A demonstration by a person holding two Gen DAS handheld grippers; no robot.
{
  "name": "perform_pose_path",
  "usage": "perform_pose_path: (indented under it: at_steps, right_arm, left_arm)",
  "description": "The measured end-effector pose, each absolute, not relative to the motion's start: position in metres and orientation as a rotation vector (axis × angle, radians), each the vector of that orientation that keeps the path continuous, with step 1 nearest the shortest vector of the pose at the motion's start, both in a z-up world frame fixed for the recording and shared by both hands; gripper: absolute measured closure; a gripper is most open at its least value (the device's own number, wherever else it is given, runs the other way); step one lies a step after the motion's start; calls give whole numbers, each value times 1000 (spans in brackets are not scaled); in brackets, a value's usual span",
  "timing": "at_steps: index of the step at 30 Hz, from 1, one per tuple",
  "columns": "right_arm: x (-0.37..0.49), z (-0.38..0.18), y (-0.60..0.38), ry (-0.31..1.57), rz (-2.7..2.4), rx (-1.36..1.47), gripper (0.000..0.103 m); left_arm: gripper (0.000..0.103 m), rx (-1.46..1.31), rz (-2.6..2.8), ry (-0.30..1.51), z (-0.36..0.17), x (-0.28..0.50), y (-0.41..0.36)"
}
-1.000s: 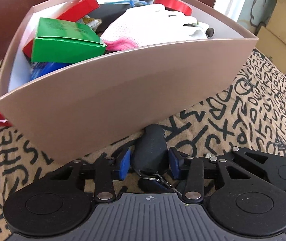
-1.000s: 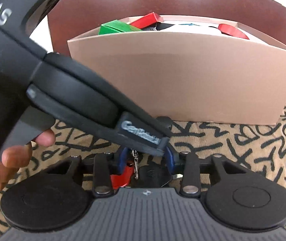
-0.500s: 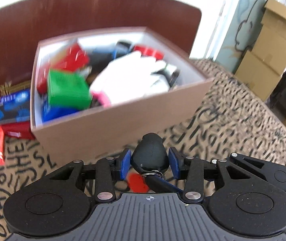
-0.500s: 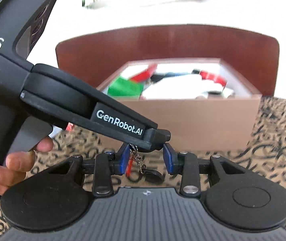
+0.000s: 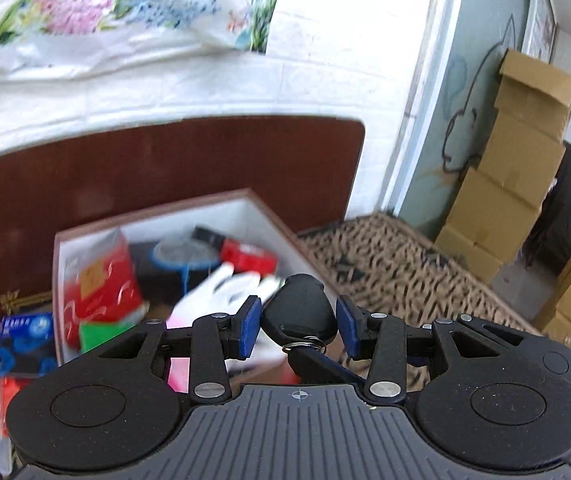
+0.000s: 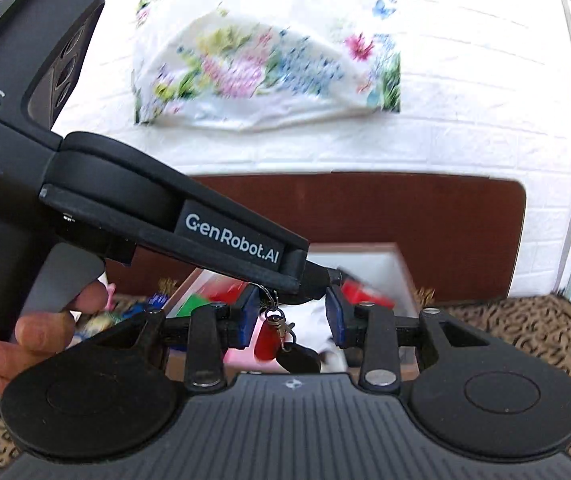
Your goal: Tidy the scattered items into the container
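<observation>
Black key fob point(image 5: 299, 312), smooth and pear-shaped, sits upright between the blue pads of the left gripper point(image 5: 297, 326). Both pads are against its flanks and it hangs clear of the bed. Those jaws have just eased open a shade, yet they clasp the fob. A metal split ring point(image 5: 303, 346) shows at its lower end.

From the left wrist you look down into the pinkish-brown cardboard box point(image 5: 85, 236) with its white inside. It holds a white knitted glove point(image 5: 225, 288), a red packet point(image 5: 101, 280), a blue tape roll point(image 5: 181, 252) and a red tape roll point(image 5: 249, 254). The fob overlaps the near side of that opening. A blue packet point(image 5: 25, 332) lies outside the box on the left, and tan cartons point(image 5: 525, 160) are stacked by the far wall.

The right wrist shows what the other view hides. The left tool's body is seen from the side with a person's hand point(image 6: 25, 340) on its grip. Below the fob a silver clasp point(image 6: 279, 320), a red tag point(image 6: 267, 344) and a small black tag point(image 6: 299, 360) dangle. They hang between the pads of the right gripper point(image 6: 290, 320), close to its left pad. Its jaws stand apart around them, pinching nothing I can make out. A floral cloth point(image 6: 265, 60) hangs on the white wall above.
</observation>
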State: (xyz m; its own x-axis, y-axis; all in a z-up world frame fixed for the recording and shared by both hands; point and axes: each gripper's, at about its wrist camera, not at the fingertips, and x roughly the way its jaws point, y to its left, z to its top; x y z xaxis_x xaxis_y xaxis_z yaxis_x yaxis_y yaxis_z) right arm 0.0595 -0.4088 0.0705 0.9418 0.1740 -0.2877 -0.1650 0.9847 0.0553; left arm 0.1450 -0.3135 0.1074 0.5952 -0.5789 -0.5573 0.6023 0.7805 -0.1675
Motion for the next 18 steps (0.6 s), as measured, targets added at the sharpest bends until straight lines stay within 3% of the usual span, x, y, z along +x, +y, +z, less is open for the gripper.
perform_pose_path:
  at_steps: [6, 7, 9, 16, 17, 18]
  right_arm:
    - [84, 86, -431, 287, 172, 51, 62]
    - [89, 85, -435, 290, 175, 55, 69]
    - [99, 82, -439, 299, 187, 54, 73]
    - [136, 56, -448, 359, 148, 40, 74]
    - [138, 51, -452, 373, 147, 58, 73]
    - [135, 46, -454, 377, 149, 67, 72]
  left_arm:
    - [61, -8, -697, 629, 117, 176, -335]
    - [61, -5, -700, 625, 116, 180, -339]
    - [75, -2, -715, 631, 113, 188, -348]
    - [73, 19, -690, 694, 87, 225, -377]
    - [71, 13, -699, 716, 80, 230, -376]
    - [59, 5, -711, 727, 74, 231, -373]
